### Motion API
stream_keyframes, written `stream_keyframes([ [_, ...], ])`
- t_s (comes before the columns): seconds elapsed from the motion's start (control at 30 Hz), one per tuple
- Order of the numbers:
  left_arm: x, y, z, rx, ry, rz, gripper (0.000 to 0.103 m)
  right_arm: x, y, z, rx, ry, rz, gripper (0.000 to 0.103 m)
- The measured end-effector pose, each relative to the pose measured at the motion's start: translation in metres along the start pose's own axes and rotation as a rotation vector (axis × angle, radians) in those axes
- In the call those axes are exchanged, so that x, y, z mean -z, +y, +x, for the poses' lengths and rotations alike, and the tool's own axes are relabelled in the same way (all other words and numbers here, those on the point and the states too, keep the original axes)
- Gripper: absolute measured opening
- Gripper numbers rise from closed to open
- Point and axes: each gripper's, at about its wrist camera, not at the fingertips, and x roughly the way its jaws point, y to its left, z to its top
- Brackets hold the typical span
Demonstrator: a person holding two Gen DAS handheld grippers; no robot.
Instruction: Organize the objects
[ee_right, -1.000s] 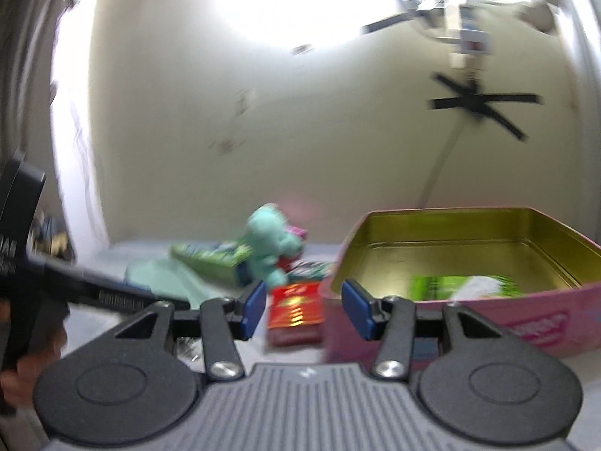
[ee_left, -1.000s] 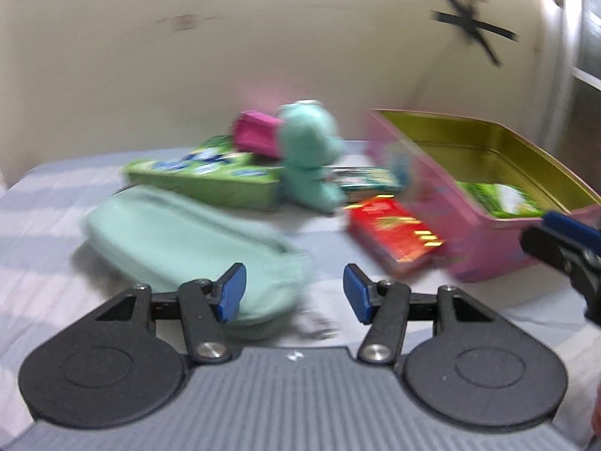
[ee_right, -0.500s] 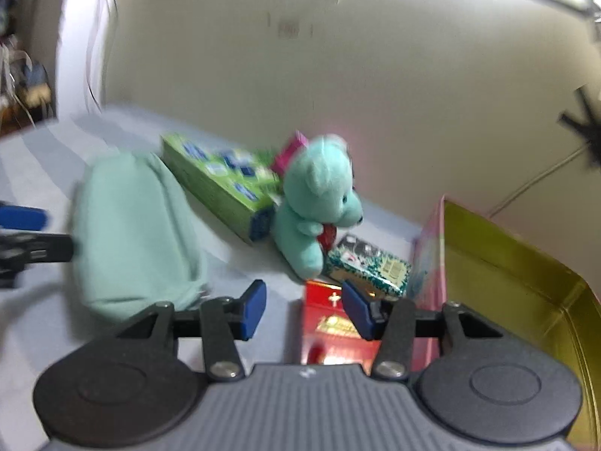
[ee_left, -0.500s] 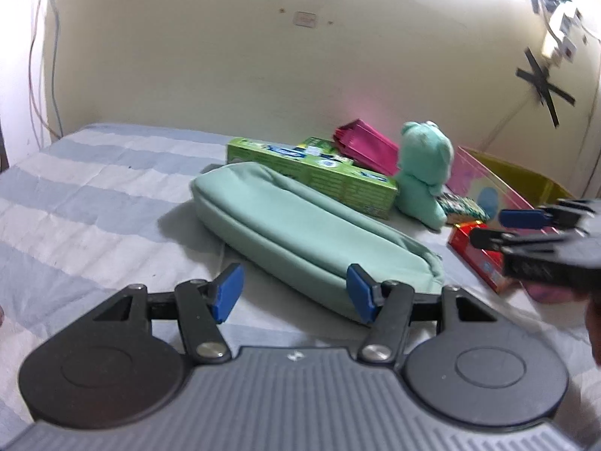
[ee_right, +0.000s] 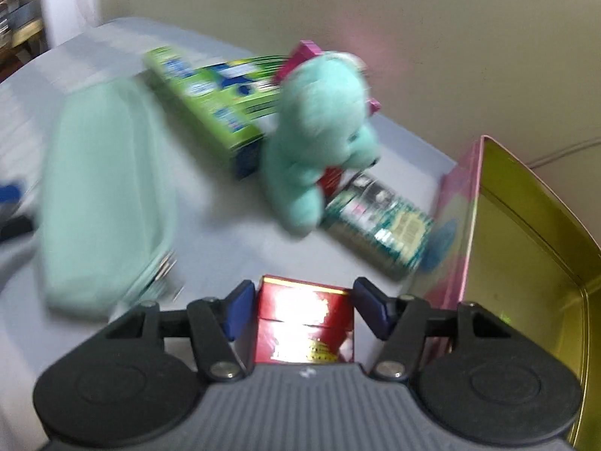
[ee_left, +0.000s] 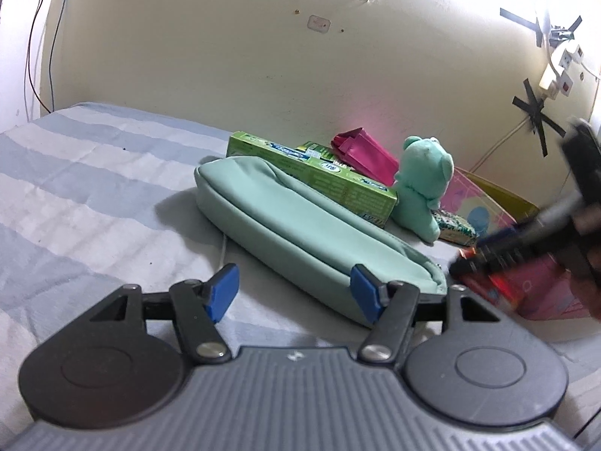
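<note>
The right gripper (ee_right: 300, 310) is opening its jaws around the red box (ee_right: 305, 323), pads just clear of its sides, beside the pink tin (ee_right: 460, 225). The left gripper (ee_left: 293, 297) is opening too, nothing between its pads, the mint pouch's (ee_left: 300, 221) near end just ahead. Behind the pouch lie a green carton (ee_left: 319, 176) and a teal bear (ee_left: 422, 191) on the striped sheet (ee_left: 94, 173).

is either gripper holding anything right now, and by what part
Nothing held. The right gripper is opening astride the red box, pads clear; the left gripper is opening near the pouch.
</note>
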Motion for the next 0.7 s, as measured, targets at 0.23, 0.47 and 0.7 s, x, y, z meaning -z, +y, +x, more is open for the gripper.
stream_keyframes([
  [0.23, 0.001, -0.013, -0.013, 0.089, -0.023, 0.022, 0.068, 0.093, 0.060, -0.066, -0.095, -0.214, -0.138, 0.063],
  [0.47, 0.003, -0.062, -0.024, 0.300, 0.047, 0.135, 0.067, 0.144, 0.048, -0.097, -0.068, -0.374, 0.050, 0.081],
  [0.7, 0.019, -0.105, 0.001, 0.396, 0.209, 0.203, 0.067, 0.162, 0.047, -0.078, -0.129, -0.347, 0.114, 0.080],
])
